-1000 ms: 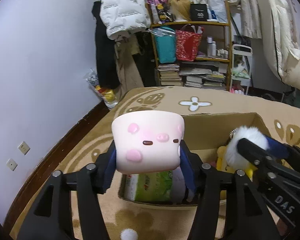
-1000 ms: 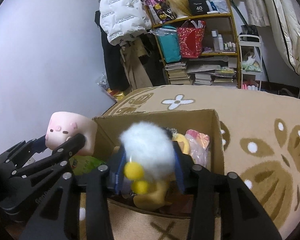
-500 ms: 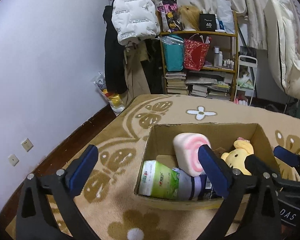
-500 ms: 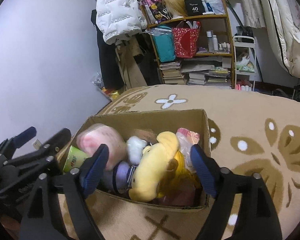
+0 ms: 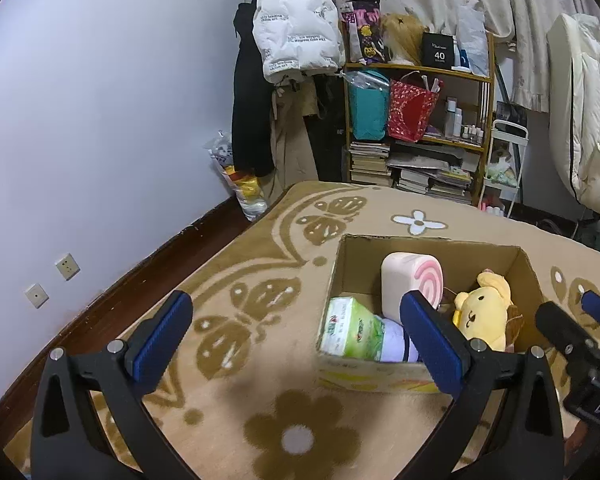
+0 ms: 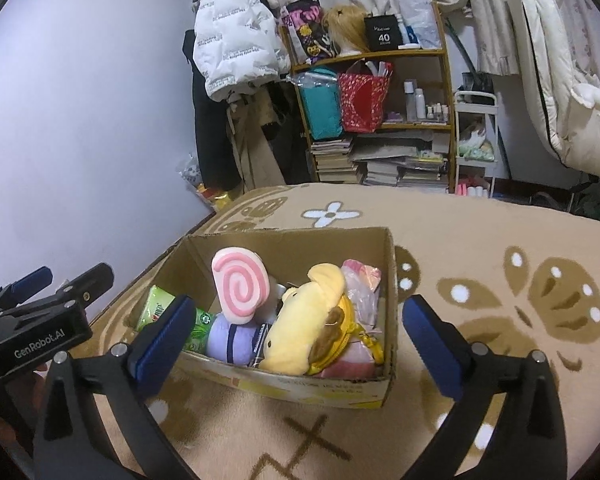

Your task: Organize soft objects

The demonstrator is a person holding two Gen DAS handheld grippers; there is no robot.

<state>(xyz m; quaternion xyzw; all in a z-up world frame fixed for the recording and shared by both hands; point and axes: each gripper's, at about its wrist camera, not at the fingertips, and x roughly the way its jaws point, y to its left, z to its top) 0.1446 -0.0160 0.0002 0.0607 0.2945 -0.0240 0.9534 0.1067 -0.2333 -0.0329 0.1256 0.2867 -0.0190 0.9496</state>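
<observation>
Ahead of both tools, the box (image 6: 388,276) holds the pink roll (image 6: 240,286) and yellow plush (image 6: 304,328); left tool (image 5: 296,340) and right tool (image 6: 296,344) have just spread wide, empty, evidently having let them drop in

A tan carpet (image 6: 480,240) patterned with brown butterflies and flowers is spread ahead of both tongs. A cardboard box (image 6: 332,390) is set directly on it, just beyond the fingertips.
</observation>
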